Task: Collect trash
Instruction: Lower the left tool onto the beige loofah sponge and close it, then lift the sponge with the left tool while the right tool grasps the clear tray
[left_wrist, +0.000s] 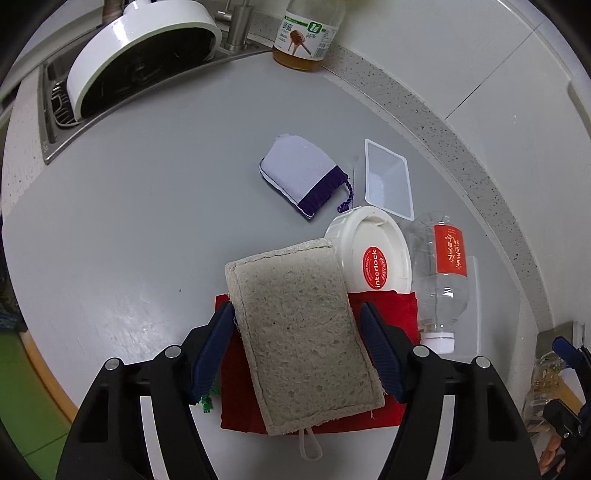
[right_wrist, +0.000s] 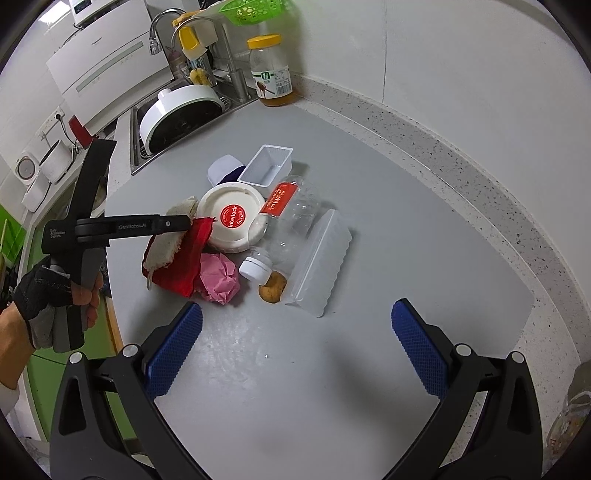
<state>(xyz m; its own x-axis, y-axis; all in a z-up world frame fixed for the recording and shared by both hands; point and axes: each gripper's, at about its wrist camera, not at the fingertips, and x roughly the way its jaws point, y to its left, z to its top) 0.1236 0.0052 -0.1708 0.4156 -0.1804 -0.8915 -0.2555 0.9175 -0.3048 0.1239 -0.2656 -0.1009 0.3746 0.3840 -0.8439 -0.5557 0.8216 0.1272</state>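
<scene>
My left gripper (left_wrist: 297, 314) is shut on a grey sponge (left_wrist: 303, 332) and holds it above a red cloth (left_wrist: 388, 306); from the right wrist view the sponge (right_wrist: 166, 251) hangs tilted in its fingers. On the grey counter lie a white Interlock lid (right_wrist: 231, 218), an empty clear bottle (right_wrist: 286, 218) with a red label, a crumpled pink paper (right_wrist: 218, 277), a brown lump (right_wrist: 273, 286), a clear plastic box (right_wrist: 321, 258), a small white tray (right_wrist: 266, 166) and a white-purple pouch (left_wrist: 301, 173). My right gripper (right_wrist: 295, 325) is open and empty, in front of the pile.
A sink (right_wrist: 138, 147) with a white round bowl (right_wrist: 177, 114) sits at the back left. A honey jar (right_wrist: 269, 72) stands by the wall corner. The counter's speckled edge (right_wrist: 461, 166) curves along the right. A green surface (left_wrist: 26, 387) lies beyond the counter's left edge.
</scene>
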